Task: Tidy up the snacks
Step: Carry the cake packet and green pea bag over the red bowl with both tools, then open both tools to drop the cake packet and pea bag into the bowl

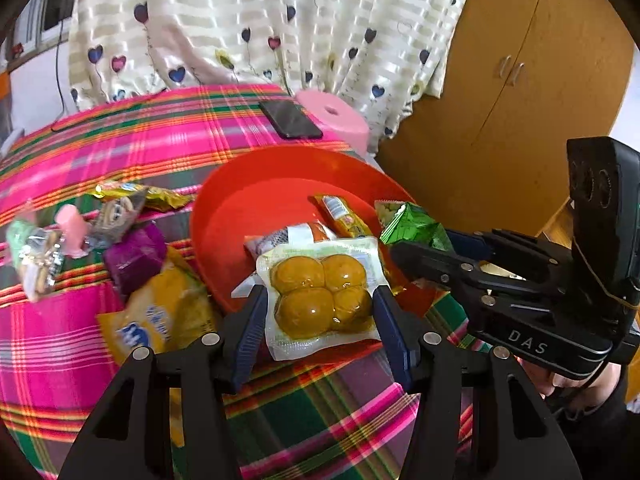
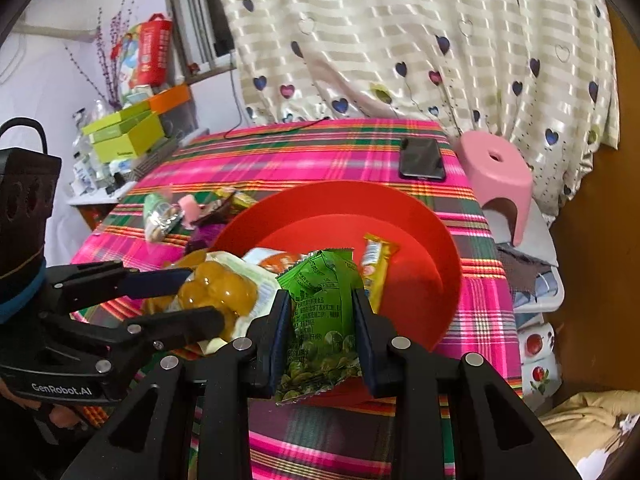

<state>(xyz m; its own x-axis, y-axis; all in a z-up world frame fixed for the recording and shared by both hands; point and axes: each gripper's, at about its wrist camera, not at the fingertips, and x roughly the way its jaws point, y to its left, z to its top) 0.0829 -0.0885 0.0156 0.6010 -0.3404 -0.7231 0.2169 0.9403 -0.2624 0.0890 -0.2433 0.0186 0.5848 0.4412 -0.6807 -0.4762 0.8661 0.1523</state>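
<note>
My left gripper (image 1: pixel 320 294) is shut on a clear vacuum pack of yellow balls (image 1: pixel 318 276), held over the near rim of the red bowl (image 1: pixel 280 168). My right gripper (image 2: pixel 321 295) is shut on a green pea packet (image 2: pixel 316 276), also above the red bowl (image 2: pixel 400 208). From the right wrist the left gripper (image 2: pixel 204 297) and its yellow pack (image 2: pixel 218 290) show at the left. In the left wrist view the right gripper (image 1: pixel 420 246) and the green packet (image 1: pixel 416 224) are on the right. A yellow bar (image 1: pixel 344 216) and an orange-white packet (image 1: pixel 288 236) lie in the bowl.
Several loose snacks (image 1: pixel 132 256) lie on the pink plaid cloth (image 1: pixel 100 360) left of the bowl. A black phone (image 2: pixel 423 158) rests at the far edge, beside a pink stool (image 2: pixel 496 172). A curtain hangs behind; a wooden cabinet (image 1: pixel 500 80) stands right, stacked boxes (image 2: pixel 124 132) left.
</note>
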